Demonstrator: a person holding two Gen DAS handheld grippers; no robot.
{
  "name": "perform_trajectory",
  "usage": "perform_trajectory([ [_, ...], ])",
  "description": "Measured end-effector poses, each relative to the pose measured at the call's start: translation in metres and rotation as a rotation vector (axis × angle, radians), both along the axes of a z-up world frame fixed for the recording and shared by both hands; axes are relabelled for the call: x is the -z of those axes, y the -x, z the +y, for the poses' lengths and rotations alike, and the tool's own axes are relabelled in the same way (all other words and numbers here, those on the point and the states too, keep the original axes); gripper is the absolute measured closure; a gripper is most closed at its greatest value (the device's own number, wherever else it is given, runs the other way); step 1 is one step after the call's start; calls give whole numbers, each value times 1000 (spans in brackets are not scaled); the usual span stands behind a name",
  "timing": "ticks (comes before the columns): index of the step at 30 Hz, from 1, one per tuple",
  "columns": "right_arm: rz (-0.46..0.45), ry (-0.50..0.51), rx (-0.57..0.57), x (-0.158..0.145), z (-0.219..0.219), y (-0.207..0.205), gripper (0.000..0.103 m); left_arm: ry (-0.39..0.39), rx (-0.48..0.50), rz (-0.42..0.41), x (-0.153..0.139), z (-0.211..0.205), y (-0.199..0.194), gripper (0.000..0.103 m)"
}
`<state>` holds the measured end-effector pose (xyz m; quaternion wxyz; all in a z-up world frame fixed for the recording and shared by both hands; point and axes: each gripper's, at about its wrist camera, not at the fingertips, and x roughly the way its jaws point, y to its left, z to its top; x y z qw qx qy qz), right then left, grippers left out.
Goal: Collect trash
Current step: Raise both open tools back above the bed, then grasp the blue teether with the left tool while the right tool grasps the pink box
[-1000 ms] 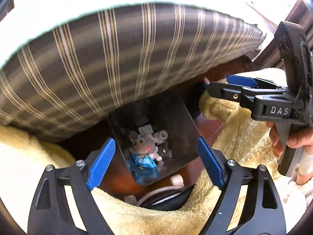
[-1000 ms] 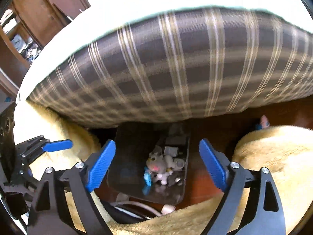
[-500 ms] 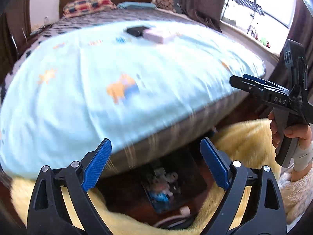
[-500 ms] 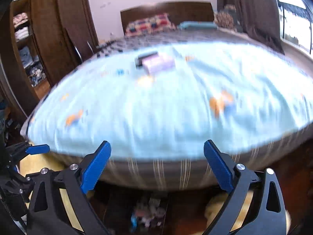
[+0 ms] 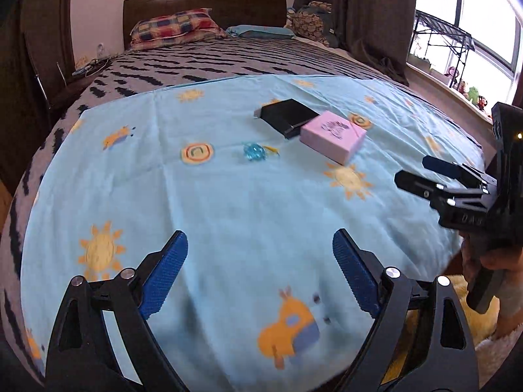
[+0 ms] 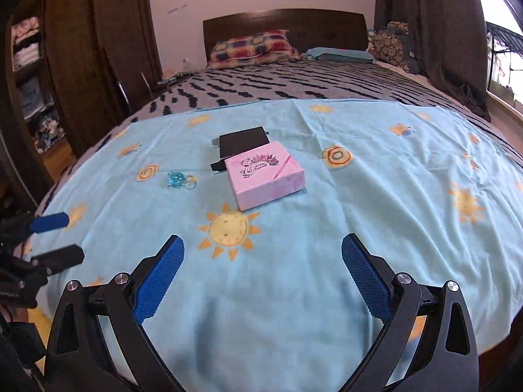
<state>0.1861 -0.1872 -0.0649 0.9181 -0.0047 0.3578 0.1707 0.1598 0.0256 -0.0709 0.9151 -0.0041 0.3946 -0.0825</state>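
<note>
Left gripper (image 5: 260, 272): jaws spread wide, nothing between them, low centre of its own view, over the near edge of the blue sheet (image 5: 228, 212). Same tool shows at the left edge of the right wrist view, jaws apart.

Right gripper (image 6: 261, 276): jaws spread wide, empty, low centre of its view, over the sheet. In the left wrist view it sits at the right edge, held by a hand (image 5: 490, 261).

Trash items lie on the sheet, mid-frame, well apart from both grippers:
- pink box (image 6: 265, 174), flat, printed lid up; upper centre of the right wrist view.
- black box (image 6: 240, 150), touching the pink box on its far side, partly hidden by it.
- blue wrapper (image 6: 176, 179), small, crinkled, left of the boxes, apart from them; a bit of yellow beside it.

Beyond the sheet: striped bedspread (image 6: 294, 81), checked pillow (image 6: 251, 47), dark headboard (image 6: 284, 24) at top centre.
</note>
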Motion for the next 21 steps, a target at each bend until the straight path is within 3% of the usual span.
perform_trajectory([
  [6,43,50,-20,13,19,-41,6,16,1,48,16,2,-49,35],
  [21,106,82,-45,25,33,-104,6,30,14,83,38,-10,-133,52],
])
